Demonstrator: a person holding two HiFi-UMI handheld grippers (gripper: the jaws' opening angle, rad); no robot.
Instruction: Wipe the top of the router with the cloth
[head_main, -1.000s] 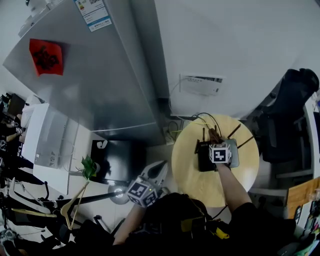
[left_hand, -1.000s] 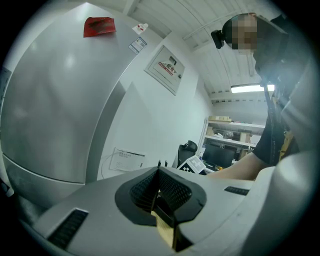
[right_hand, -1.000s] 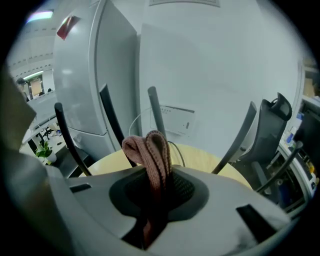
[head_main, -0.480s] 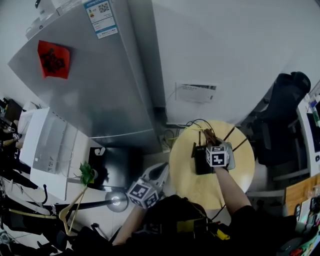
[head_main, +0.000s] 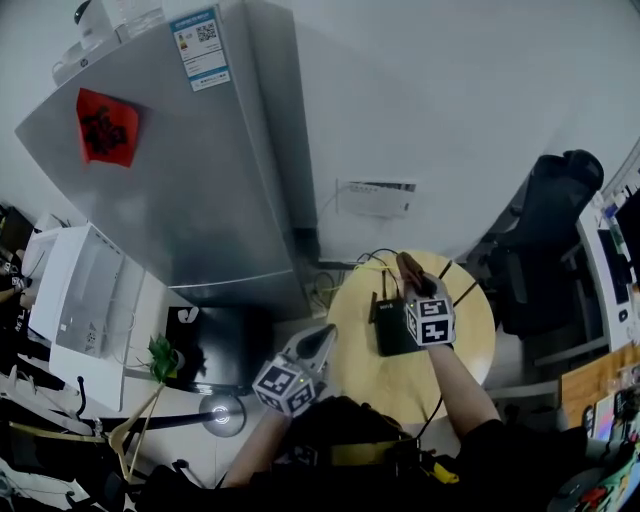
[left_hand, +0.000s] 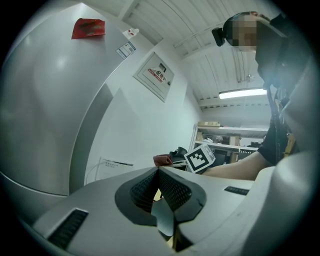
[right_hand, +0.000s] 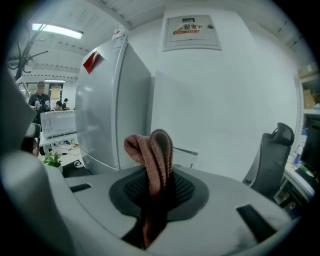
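Note:
A black router (head_main: 392, 328) with thin antennas lies on a small round wooden table (head_main: 450, 350). My right gripper (head_main: 412, 285) hovers over the router's far end, shut on a folded reddish-brown cloth (right_hand: 152, 165) that sticks out past its tips; the cloth (head_main: 411, 272) also shows in the head view. My left gripper (head_main: 318, 343) is held off the table's left edge, away from the router, shut with nothing between its jaws. In the left gripper view the cloth (left_hand: 162, 160) and the right gripper's marker cube (left_hand: 200, 157) appear ahead.
A tall grey fridge (head_main: 190, 170) stands left of the table against a white wall with a panel (head_main: 377, 197). Cables (head_main: 345, 275) run behind the table. A black office chair (head_main: 545, 240) sits at the right. A small plant (head_main: 160, 357) and a white cabinet (head_main: 80, 300) are on the left.
The view has shifted, so the table now sits lower and further left. My right gripper with the cloth stays over the router's far end. The left gripper holds its place.

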